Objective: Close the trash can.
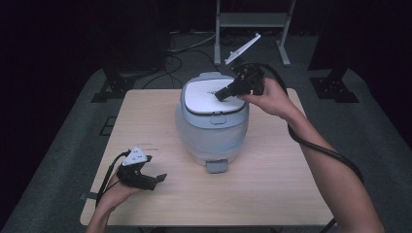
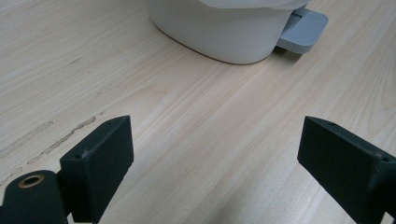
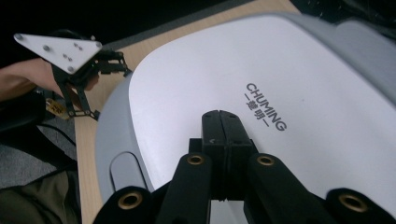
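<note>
Your right tongs are pressed together, with their tips on the white lid of the bin. The right gripper view shows black letters on that lid. Your left tongs stand wide apart over the counter, holding nothing, with the bin's grey pedal ahead of them.

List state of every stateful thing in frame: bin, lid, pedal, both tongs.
Bin: upright on the table, white liner bag showing below the lid.
Lid: closed, flat.
Pedal: not pressed, nothing on it.
Right tongs: shut, empty, tips over or on the lid; contact not certain.
Left tongs: open, empty, low over the table, apart from the bin.
</note>
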